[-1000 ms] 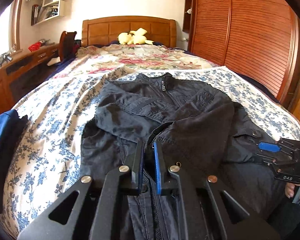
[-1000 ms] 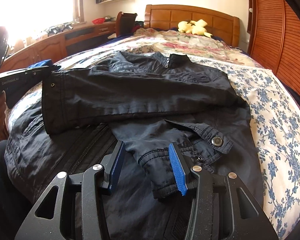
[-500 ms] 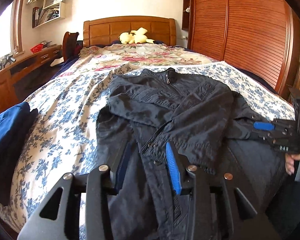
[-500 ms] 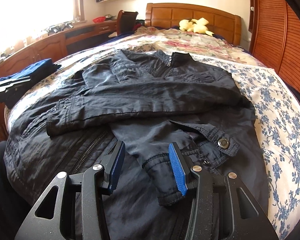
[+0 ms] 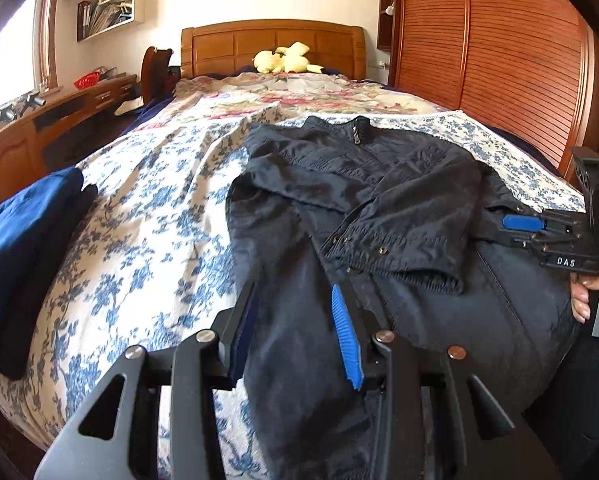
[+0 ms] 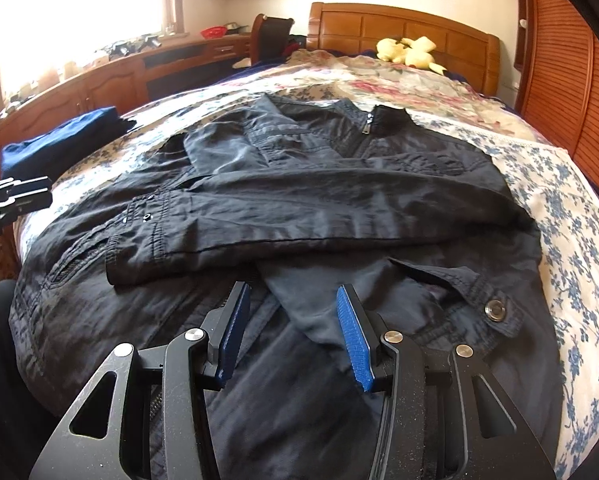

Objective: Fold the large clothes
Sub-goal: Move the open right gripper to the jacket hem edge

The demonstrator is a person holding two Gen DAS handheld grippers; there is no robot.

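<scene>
A black zip jacket [image 5: 379, 208] lies face up on the bed, collar toward the headboard, both sleeves folded across its front [image 6: 299, 208]. My left gripper [image 5: 295, 320] is open and empty, hovering over the jacket's lower left hem. My right gripper [image 6: 291, 320] is open and empty, over the lower sleeve near its snap-button cuff [image 6: 495, 308]. The right gripper also shows in the left wrist view [image 5: 539, 232], at the jacket's right edge. The left gripper shows at the left edge of the right wrist view [image 6: 11, 200].
The bed has a blue floral cover [image 5: 139, 240] and a wooden headboard [image 5: 271, 44] with a yellow plush toy [image 5: 283, 60]. Folded blue clothes [image 5: 23, 232] lie at the bed's left edge. A wooden desk [image 6: 111, 76] stands left, a slatted wardrobe [image 5: 499, 60] right.
My left gripper opened, let go of the sleeve it held, and drew back left to the hem. The sleeve now lies across the jacket. The right gripper barely moved.
</scene>
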